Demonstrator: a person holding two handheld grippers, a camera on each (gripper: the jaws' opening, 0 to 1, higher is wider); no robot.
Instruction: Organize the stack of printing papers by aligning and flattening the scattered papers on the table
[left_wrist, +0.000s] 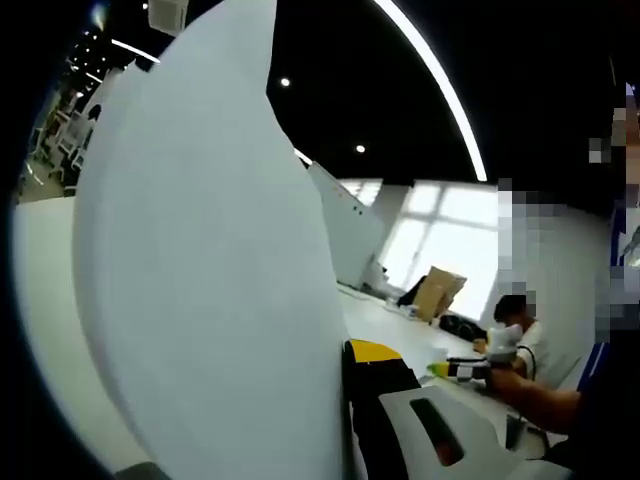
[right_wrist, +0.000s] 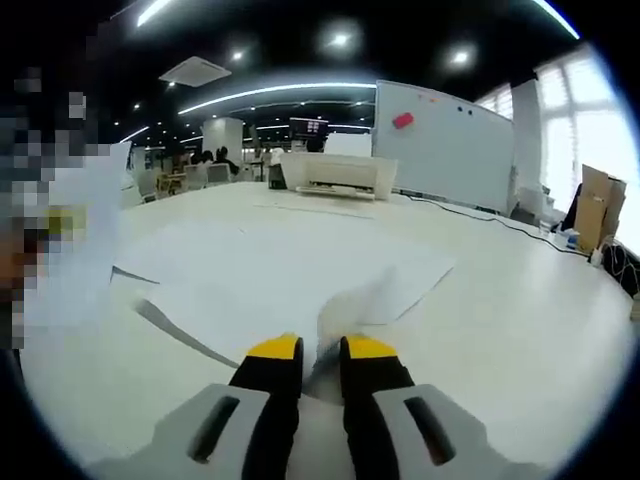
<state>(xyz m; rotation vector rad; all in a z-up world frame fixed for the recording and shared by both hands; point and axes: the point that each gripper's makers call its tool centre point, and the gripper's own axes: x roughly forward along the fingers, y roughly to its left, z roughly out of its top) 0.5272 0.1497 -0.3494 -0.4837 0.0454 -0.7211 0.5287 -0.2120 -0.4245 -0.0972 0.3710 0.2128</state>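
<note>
A large white paper sheet (left_wrist: 200, 280) stands upright close to the lens in the left gripper view. My left gripper (left_wrist: 345, 365) is shut on its lower edge; one yellow-tipped jaw shows to its right and the other is hidden behind the sheet. In the right gripper view several white papers (right_wrist: 270, 270) lie scattered and overlapping on the white table (right_wrist: 520, 310). My right gripper (right_wrist: 320, 350) is shut on the raised, crumpled near edge of one sheet (right_wrist: 350, 300). The left gripper (right_wrist: 50, 225) with its lifted sheet (right_wrist: 90, 240) shows blurred at the left. The right gripper (left_wrist: 462, 370) appears at the right, held by a hand.
A white printer (right_wrist: 335, 172) sits at the table's far side, with a whiteboard (right_wrist: 450, 140) behind it. A cardboard box (right_wrist: 600, 205) stands by the windows on the right. A seated person (left_wrist: 520, 335) is at the far right.
</note>
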